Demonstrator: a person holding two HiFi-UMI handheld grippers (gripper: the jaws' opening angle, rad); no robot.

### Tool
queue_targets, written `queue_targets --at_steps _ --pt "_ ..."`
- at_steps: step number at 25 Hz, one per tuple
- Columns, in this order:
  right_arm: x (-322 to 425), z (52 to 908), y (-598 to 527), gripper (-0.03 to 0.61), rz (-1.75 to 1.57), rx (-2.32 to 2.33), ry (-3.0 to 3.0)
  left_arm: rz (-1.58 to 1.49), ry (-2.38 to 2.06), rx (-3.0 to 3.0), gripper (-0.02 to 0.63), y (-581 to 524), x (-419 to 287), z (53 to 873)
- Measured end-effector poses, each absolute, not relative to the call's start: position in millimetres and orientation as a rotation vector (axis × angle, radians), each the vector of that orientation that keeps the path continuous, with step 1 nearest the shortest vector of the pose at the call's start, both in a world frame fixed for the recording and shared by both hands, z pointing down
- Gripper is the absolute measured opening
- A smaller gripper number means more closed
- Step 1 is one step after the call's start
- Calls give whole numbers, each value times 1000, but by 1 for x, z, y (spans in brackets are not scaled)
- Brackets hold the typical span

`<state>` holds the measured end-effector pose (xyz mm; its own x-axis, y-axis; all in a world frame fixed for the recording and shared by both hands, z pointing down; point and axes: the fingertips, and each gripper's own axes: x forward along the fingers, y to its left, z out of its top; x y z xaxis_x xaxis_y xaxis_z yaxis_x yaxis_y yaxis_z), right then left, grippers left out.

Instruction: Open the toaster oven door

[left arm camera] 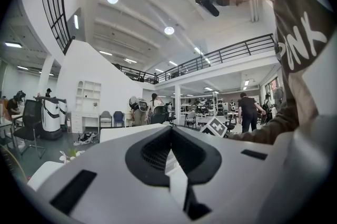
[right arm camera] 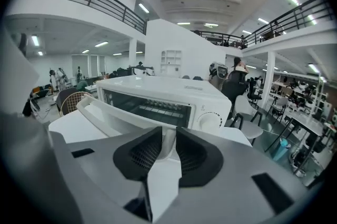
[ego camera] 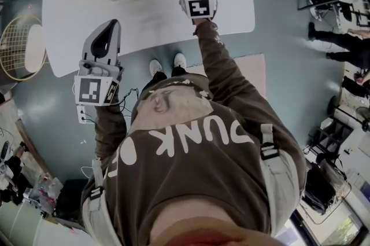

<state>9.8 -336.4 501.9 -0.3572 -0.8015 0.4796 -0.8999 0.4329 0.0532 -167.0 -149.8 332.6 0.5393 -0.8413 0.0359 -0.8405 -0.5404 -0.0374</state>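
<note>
Gripping oven door (right arm camera: 113, 115) right end: right tongs (right arm camera: 168, 134); door ajar; left tongs (left arm camera: 171, 130) closed, empty.

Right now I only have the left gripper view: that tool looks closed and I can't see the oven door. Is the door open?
Observer: Partly. In the right gripper view the toaster oven door tilts forward off the oven front, and the rack inside shows.
Operator: What is the right tool doing?
Observer: The right tool is closed on the right end of the door handle.
Operator: Where does my left tool sit?
Observer: In the head view the left tool has its tip over the near left part of the table, apart from the oven, and it holds nothing.
</note>
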Motion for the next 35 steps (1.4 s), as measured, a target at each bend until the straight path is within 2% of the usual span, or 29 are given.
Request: queue_targets --at_steps 35 --pt "32 580 -233 97 -26 1507 -2209 -133 1521 -2743 3 -135 -154 338"
